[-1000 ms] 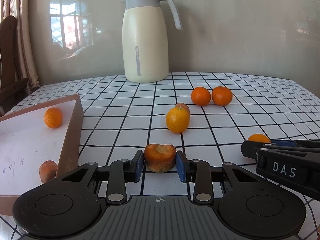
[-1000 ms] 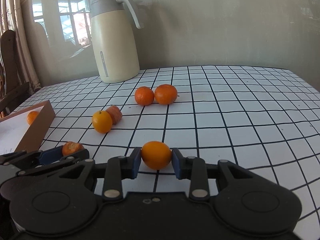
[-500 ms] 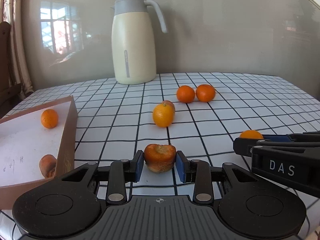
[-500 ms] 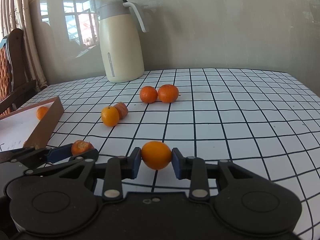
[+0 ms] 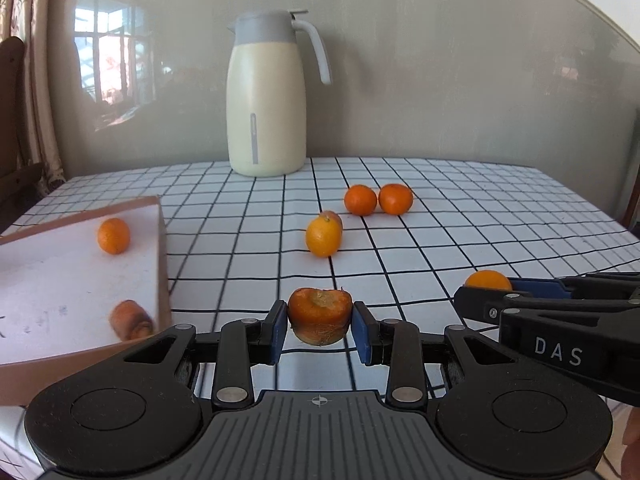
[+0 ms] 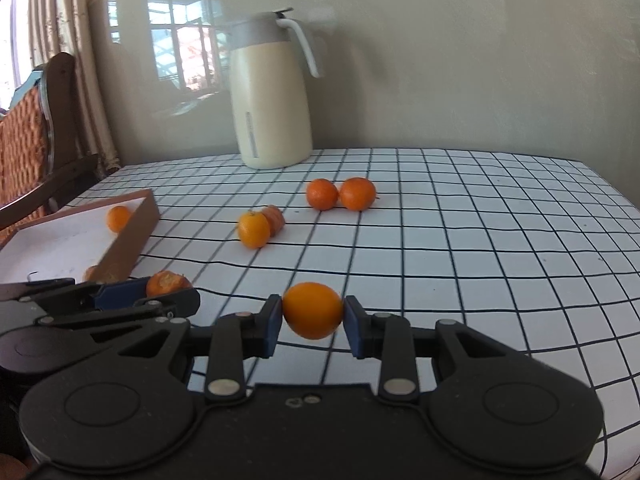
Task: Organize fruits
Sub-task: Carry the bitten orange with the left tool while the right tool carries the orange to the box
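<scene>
Above the checked table (image 5: 460,216), left gripper (image 5: 319,327) clamps a carrot stub (image 5: 319,316), right gripper (image 6: 312,320) clamps an orange (image 6: 312,310); next, I judge, carry both to the tray (image 5: 162,256) at nine o'clock.

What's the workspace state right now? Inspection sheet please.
Surface: checked tablecloth.
Job's things: box at left holds one orange and one carrot piece; four loose fruits mid-table.
Clutter: cream jug at back.
Grippers: left gripper shut on cut fruit; right gripper shut on smooth orange.
Cables: nothing seen.
Surroundings: grey wall, curtain, wooden chair.
</scene>
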